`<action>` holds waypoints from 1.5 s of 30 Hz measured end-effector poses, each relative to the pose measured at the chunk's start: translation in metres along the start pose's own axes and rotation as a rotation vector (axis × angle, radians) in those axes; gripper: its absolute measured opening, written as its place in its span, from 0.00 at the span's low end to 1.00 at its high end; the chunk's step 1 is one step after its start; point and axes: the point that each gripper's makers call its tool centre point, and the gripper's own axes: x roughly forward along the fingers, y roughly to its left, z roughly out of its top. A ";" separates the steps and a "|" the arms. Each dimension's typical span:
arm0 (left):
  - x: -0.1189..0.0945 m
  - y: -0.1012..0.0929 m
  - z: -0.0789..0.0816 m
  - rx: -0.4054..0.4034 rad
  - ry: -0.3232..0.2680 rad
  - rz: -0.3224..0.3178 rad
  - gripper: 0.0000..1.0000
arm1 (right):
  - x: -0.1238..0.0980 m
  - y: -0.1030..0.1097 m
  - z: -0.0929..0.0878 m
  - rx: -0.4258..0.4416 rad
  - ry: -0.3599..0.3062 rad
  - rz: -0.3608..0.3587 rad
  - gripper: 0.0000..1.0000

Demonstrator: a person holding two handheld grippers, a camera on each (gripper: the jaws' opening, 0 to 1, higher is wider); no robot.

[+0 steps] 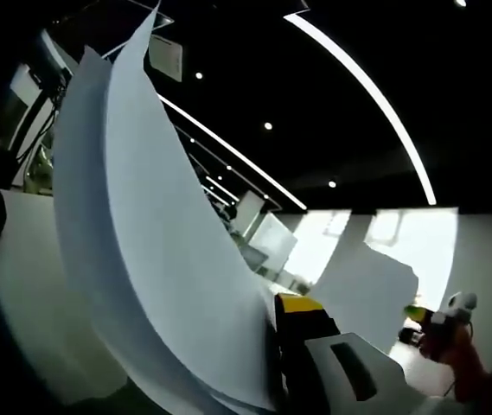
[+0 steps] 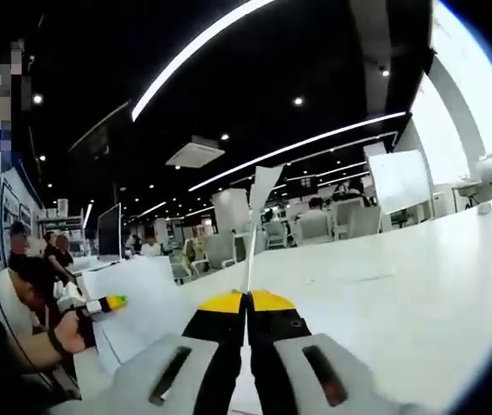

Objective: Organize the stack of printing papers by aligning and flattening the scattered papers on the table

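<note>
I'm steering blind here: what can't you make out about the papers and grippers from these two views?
- Left gripper view: the curved paper stack covers one jaw, so whether the left gripper is shut cannot be told.
- Right gripper view: the right gripper pinches a sheet seen edge-on; how many sheets it holds cannot be told.
- Both views: the stack's lower edges fall outside the picture, so alignment is unknown.

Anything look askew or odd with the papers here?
Yes. In the left gripper view the papers bow upward, edges fanned, not aligned. The right gripper pinches a sheet edge-on above the table.
</note>
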 end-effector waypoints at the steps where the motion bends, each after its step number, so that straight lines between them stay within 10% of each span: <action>1: 0.000 0.000 0.000 0.000 0.000 0.000 0.13 | -0.001 0.001 0.003 -0.001 -0.007 0.001 0.00; 10: 0.000 -0.001 0.000 -0.002 -0.001 -0.002 0.13 | -0.005 0.006 0.022 0.072 -0.060 0.064 0.00; 45: -0.001 -0.002 -0.001 -0.001 0.004 -0.001 0.13 | -0.011 0.067 0.070 -0.073 -0.090 0.251 0.00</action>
